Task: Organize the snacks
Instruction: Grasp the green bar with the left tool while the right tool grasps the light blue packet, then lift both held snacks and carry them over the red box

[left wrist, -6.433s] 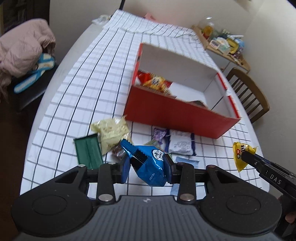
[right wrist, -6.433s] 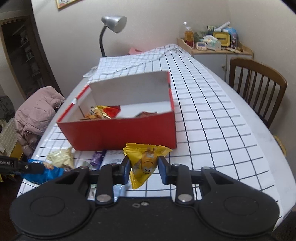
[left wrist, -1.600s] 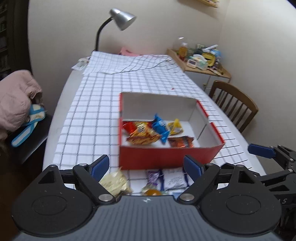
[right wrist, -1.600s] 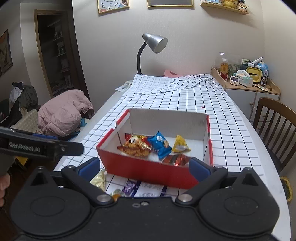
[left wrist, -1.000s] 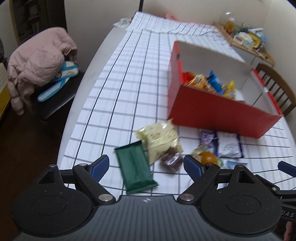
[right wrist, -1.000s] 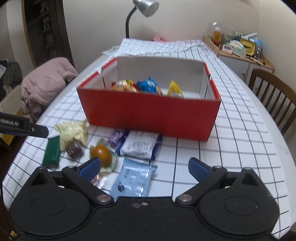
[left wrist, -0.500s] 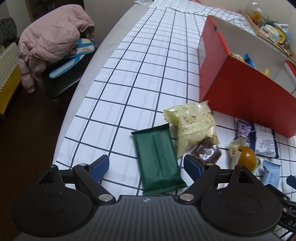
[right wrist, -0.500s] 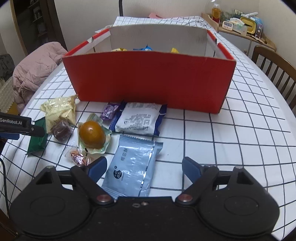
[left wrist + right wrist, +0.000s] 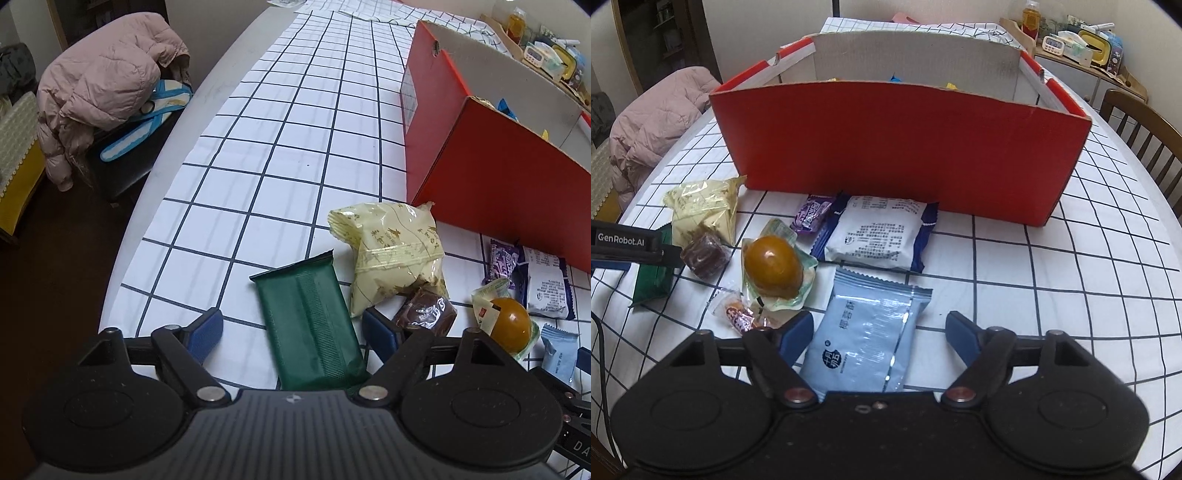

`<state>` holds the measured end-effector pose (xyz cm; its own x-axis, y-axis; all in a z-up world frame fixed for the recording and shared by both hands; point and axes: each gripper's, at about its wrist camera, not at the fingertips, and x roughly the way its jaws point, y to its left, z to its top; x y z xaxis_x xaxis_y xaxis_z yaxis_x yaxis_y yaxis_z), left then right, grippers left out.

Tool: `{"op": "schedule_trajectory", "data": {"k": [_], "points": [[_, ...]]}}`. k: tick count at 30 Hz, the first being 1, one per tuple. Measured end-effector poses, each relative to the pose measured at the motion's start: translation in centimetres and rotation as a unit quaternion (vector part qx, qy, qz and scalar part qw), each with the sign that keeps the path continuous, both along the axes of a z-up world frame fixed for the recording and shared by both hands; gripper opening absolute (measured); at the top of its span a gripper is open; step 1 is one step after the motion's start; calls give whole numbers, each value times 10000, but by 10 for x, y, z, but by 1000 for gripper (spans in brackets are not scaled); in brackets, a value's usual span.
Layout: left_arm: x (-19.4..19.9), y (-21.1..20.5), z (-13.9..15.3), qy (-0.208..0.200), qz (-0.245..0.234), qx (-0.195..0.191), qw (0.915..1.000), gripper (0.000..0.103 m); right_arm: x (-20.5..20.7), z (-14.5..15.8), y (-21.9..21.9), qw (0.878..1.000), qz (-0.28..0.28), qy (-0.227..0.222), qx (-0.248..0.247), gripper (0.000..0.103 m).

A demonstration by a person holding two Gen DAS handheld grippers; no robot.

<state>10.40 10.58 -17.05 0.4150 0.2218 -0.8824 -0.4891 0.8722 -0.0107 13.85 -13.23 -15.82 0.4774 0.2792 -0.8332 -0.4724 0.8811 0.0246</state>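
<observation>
Blue-padded left hand-held gripper jaws wide and just closing around green packet on table, pads not touching, right hand-held gripper likewise straddling pale blue pouch, red box beyond

**Loose snacks in front of the box**

On the table's gridded cloth stands an open cardboard box, with a few snack tips showing above its near wall. Before that wall, touching or nearly so, lie a small candy wrapper and, to its right, a flat biscuit pack. Nearer the camera lies a sachet, between the right gripper's fingers. Left of it sit a packed egg and a small twisted candy. Farther left a wrapped cube leans against a pillow pack, with a flat bar beside them, between the left gripper's fingers. A chair stands right of the table.
</observation>
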Motion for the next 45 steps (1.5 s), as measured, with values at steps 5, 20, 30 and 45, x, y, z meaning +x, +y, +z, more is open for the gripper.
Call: {"op": "schedule_trajectory", "data": {"k": [5, 20, 30, 45], "points": [[-3, -1, 1, -24, -124, 118, 9999, 68, -3, -1, 2, 10000, 39, -53, -70, 68], [-22, 7, 7, -115, -109, -152, 9998, 45, -13, 9, -13, 9998, -118, -137, -7, 47], [-38, -3, 31, -269, -113, -190, 9994, 45, -24, 34, -23, 9992, -120, -352, 153, 47], [-32, -32, 101, -941, -599, -105, 9937, 45, -17, 95, -31, 9958, 15, -752, 523, 47]]}}
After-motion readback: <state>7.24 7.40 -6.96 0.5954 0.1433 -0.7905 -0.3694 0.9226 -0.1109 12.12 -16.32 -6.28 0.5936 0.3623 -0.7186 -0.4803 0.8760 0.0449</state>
